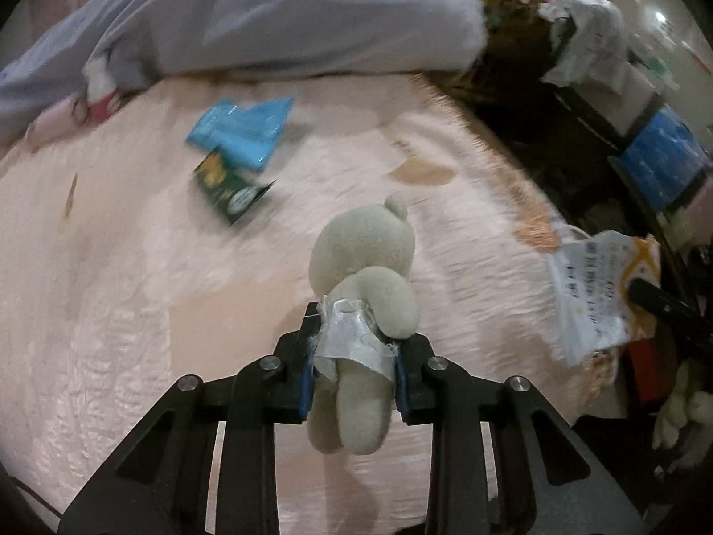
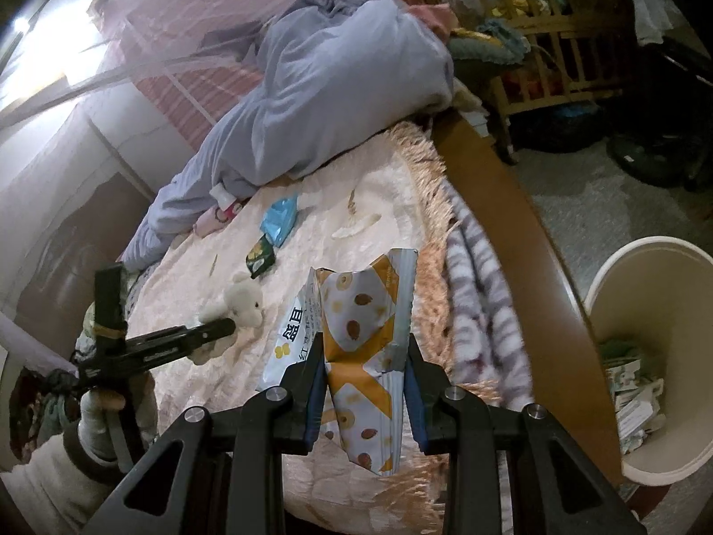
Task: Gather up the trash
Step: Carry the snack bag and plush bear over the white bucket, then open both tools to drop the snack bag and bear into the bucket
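Pink, shiny bedspread covers the bed, and the trash lies on it. In the left wrist view the left gripper has its fingers clenched on a small grey-beige plush toy, on the part that is wrapped with silver tape. The toy's head points away from the camera, toward 12 o'clock. At about 10 o'clock from the toy lie a blue wrapper and a dark green wrapper; the two touch each other, the blue one is the farther. A lavender blanket is heaped at the far side of the bed.

In the right wrist view the right gripper has its fingers closed on an orange and white snack bag with pictures of nuts on it. The bag stands up between the fingers, above the fringed edge of the bedspread. A beige waste bin stands on the floor at 3 o'clock, beside the wooden bed frame, and some paper trash lies inside it. At 9 o'clock the left gripper with the plush toy is also seen, held by a gloved hand.
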Demonstrator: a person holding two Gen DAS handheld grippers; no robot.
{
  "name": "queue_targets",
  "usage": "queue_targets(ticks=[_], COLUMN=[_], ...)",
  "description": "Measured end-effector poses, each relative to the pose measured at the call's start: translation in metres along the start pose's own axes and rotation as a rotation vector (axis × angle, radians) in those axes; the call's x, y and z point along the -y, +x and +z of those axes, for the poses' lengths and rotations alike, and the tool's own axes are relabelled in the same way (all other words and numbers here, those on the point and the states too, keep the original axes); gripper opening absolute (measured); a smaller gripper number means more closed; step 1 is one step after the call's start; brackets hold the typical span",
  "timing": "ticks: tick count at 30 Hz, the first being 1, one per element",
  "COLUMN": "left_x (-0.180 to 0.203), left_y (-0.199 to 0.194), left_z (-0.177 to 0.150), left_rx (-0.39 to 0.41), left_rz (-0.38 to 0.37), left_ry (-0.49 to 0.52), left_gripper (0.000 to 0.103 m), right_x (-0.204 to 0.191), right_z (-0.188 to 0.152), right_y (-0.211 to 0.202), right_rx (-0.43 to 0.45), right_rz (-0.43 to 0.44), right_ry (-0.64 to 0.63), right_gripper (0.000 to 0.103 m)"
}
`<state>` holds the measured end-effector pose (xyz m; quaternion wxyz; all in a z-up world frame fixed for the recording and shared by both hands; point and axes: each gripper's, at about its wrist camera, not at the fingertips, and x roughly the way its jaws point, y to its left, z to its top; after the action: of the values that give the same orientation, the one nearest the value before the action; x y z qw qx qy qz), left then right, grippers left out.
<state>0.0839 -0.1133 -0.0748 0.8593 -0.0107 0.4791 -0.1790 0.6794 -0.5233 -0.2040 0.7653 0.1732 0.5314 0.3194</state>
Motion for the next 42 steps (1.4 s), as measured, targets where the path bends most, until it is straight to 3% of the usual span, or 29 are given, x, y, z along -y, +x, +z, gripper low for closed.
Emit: queue_targets(ticks=[8, 23, 34, 42], left_x=[0.063, 0.181, 0.254, 0.286], left_y=[-0.008, 0.011, 0.046, 0.067], left_z=[0.024, 0.041, 0.042, 0.045], left_rx=[0.029, 0.025, -0.034, -0.062], left_rz=[-0.055, -0.132, -0.213, -0.239], left_ry=[0.083, 0.276, 0.324, 0.327], left_gripper=[0.025, 0.025, 0.025, 0.025], right_x=[0.021, 0.095, 0.147, 0.178], right_z=[0.006, 0.004, -0.007, -0.014], right_y=[-0.032, -0.098, -0.111, -0.11], right_rx=[0.063, 0.152, 0.156, 0.154], right_rz=[-0.027, -0.181, -0.288, -0.346], right_ry=[0.028, 0.127, 0.205, 0.26], right_gripper=[0.03, 0.03, 0.03, 0.03])
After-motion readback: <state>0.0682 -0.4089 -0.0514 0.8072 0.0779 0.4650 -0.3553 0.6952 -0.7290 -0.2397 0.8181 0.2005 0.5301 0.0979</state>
